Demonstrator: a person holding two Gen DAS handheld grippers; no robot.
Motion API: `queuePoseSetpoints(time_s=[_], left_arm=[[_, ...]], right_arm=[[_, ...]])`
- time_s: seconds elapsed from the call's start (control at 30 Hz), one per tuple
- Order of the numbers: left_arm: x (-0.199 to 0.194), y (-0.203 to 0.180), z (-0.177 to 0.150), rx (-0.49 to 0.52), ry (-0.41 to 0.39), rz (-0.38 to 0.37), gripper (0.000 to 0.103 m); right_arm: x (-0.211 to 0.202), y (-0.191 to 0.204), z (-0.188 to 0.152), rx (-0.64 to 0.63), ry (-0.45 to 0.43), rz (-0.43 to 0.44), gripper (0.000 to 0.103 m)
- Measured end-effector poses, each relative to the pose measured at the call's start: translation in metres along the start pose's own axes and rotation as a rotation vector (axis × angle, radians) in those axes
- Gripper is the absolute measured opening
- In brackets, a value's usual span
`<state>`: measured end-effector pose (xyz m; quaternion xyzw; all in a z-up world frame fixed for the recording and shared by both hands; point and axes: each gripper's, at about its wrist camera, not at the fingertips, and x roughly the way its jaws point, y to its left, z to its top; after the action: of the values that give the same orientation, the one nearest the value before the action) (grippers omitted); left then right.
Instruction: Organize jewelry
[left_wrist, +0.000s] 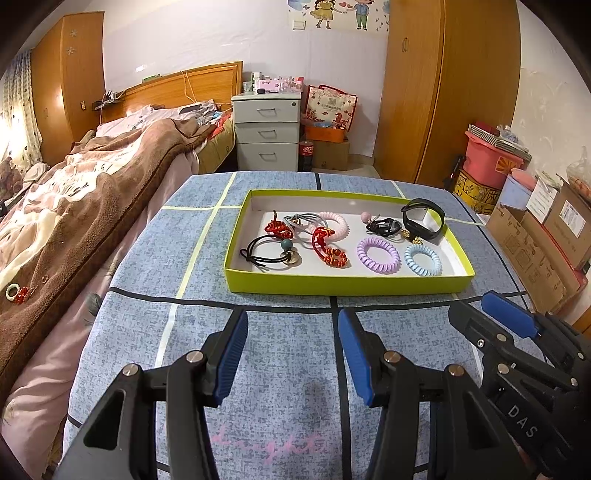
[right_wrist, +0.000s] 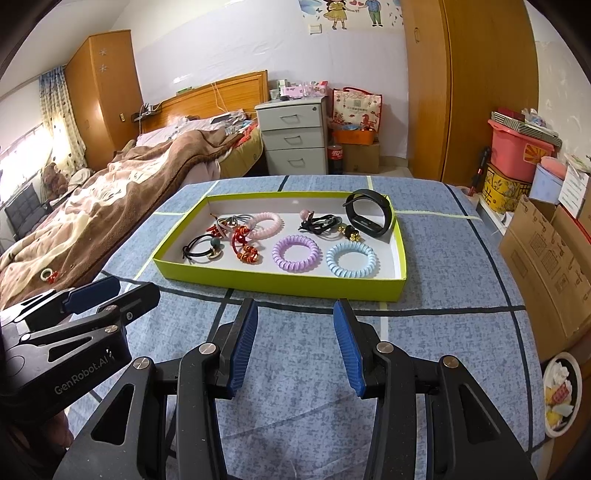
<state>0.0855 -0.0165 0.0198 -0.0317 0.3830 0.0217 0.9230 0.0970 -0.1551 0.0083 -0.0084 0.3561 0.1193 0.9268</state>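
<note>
A shallow lime-green tray (left_wrist: 347, 286) (right_wrist: 280, 282) sits on the blue patchwork cloth ahead of both grippers. Inside lie a purple coil band (left_wrist: 378, 255) (right_wrist: 296, 253), a light-blue coil band (left_wrist: 423, 260) (right_wrist: 351, 259), a pink coil band (left_wrist: 334, 226) (right_wrist: 266, 225), red cord pieces (left_wrist: 327, 245), black hair ties (left_wrist: 267, 253) (right_wrist: 201, 249) and a black wristband (left_wrist: 423, 218) (right_wrist: 367, 216). My left gripper (left_wrist: 293, 354) stands open and empty, short of the tray's near wall. My right gripper (right_wrist: 295, 345) is likewise open and empty, beside the left one.
A bed with a brown blanket (left_wrist: 74, 206) runs along the left; a small white band with red beads (left_wrist: 16, 293) lies on it. Cardboard boxes (right_wrist: 550, 266) and a pink bin (right_wrist: 517, 151) crowd the right. White drawers (left_wrist: 266, 133) stand behind the table.
</note>
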Motion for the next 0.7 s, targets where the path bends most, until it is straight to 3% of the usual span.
queuePoseSetpoints(time_s=[0.7], left_arm=[[0.0002, 0.0031, -0.0026, -0.001, 0.007, 0.001, 0.053]], right_arm=[[0.0019, 0.001, -0.003, -0.001, 0.007, 0.002, 0.044]])
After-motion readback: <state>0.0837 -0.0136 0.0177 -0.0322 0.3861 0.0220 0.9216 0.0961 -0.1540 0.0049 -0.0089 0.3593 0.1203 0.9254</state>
